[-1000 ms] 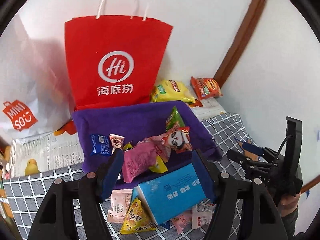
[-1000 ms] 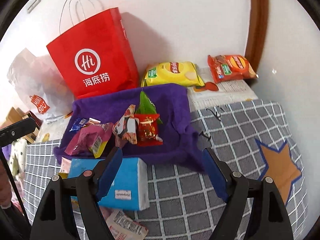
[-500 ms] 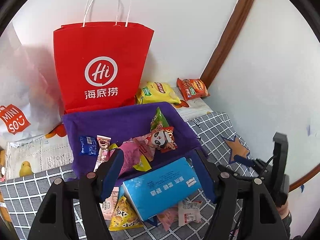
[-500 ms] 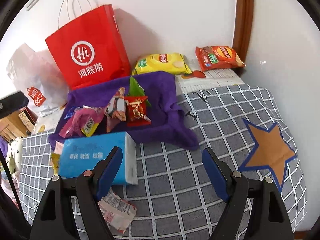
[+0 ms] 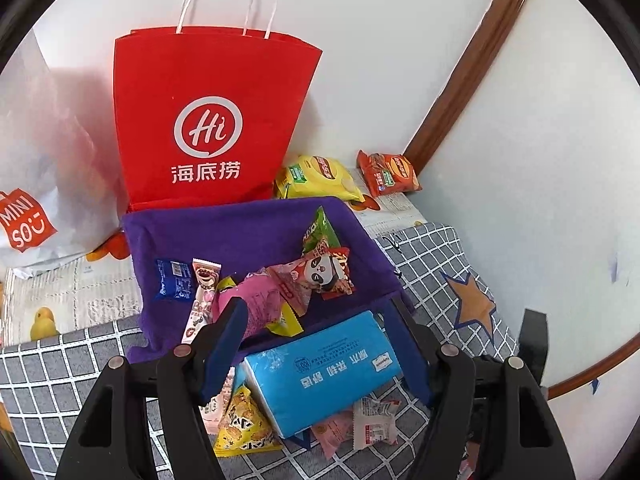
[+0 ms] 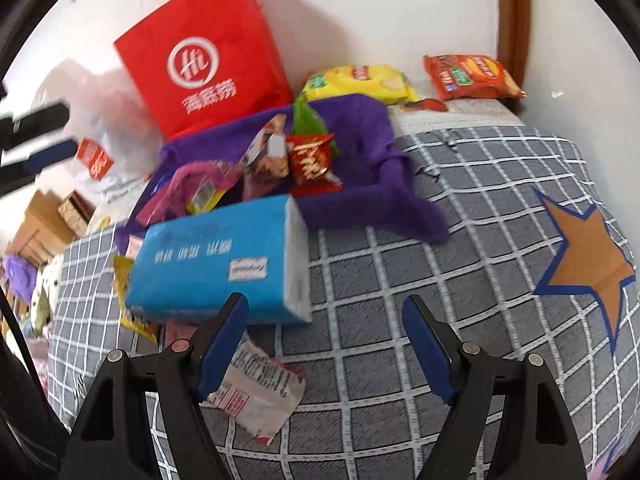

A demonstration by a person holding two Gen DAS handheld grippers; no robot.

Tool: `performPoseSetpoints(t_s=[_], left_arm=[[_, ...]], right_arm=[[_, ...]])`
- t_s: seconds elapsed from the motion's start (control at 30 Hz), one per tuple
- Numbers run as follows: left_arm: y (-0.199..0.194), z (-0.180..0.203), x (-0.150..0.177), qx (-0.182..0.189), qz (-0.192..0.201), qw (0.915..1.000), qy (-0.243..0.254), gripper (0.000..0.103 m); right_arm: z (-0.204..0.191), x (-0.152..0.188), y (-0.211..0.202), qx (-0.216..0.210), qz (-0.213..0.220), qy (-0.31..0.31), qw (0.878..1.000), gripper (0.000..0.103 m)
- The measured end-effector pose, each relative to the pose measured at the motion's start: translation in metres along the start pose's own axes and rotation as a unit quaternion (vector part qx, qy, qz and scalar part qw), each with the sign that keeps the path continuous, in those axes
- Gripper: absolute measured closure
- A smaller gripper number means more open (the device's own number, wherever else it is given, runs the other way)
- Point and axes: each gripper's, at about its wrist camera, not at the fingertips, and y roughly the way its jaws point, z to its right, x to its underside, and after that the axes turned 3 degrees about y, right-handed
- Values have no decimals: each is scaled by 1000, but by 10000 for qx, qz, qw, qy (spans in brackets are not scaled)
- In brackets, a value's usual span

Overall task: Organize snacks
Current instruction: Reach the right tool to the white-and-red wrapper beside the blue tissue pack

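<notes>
A blue tissue pack (image 5: 320, 368) lies on top of loose snacks on the checked cloth, in front of a purple cloth-lined tray (image 5: 248, 232). The tray holds a pink packet (image 5: 260, 304), a panda packet (image 5: 320, 272), a green packet (image 5: 320, 228) and a small blue packet (image 5: 174, 280). My left gripper (image 5: 316, 304) hovers open over the pack, pads apart from it. My right gripper (image 6: 324, 302) stands open low over the checked cloth, beside the tissue pack (image 6: 220, 264), with nothing between its fingers. A white wrapper (image 6: 260, 392) lies by its left finger.
A red paper bag (image 5: 208, 120) and a white plastic bag (image 5: 28, 160) stand at the wall. A yellow chip bag (image 5: 320, 176) and an orange-red one (image 5: 388, 174) lie behind the tray. A yellow triangular packet (image 5: 244, 424) pokes from under the pack. Right is a star patch (image 6: 584, 256).
My right gripper has come down and closer to the table, so the tissue pack and white wrapper loom larger in its view. The left gripper has stayed about where it was.
</notes>
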Motion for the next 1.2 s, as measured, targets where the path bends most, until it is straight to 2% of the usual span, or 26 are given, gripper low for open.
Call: performPoseSetpoints(t_s=[0.33, 0.53, 0.6, 0.67, 0.8, 0.87, 0.97, 1.1, 1.2], left_arm=[[-1, 2, 0, 37, -30, 9999, 99, 35], [-3, 0, 0, 61, -16, 9999, 94, 35], [-3, -2, -1, 65, -18, 10000, 71, 35], [-4, -3, -1, 66, -19, 10000, 47, 35], [-5, -5, -2, 71, -11, 10000, 24, 35], [-6, -6, -2, 73, -3, 10000, 19, 35], [-6, -6, -2, 79, -3, 10000, 19, 35], [-6, -6, -2, 82, -9, 10000, 31, 35], [-7, -5, -2, 89, -5, 9999, 55, 35]], right_arm=[[-13, 16, 35, 86, -424, -233, 9988, 24], [-13, 20, 45, 129, -479, -177, 9986, 30], [-13, 19, 46, 170, -438, -169, 9988, 33], [-14, 19, 47, 292, -407, -215, 9985, 44], [-17, 20, 47, 443, -336, -432, 9975, 55], [-19, 21, 47, 496, -307, -517, 9970, 67], [-17, 22, 46, 497, -304, -540, 9968, 78], [-15, 21, 46, 453, -347, -485, 9972, 78], [-18, 21, 48, 425, -387, -526, 9970, 70]])
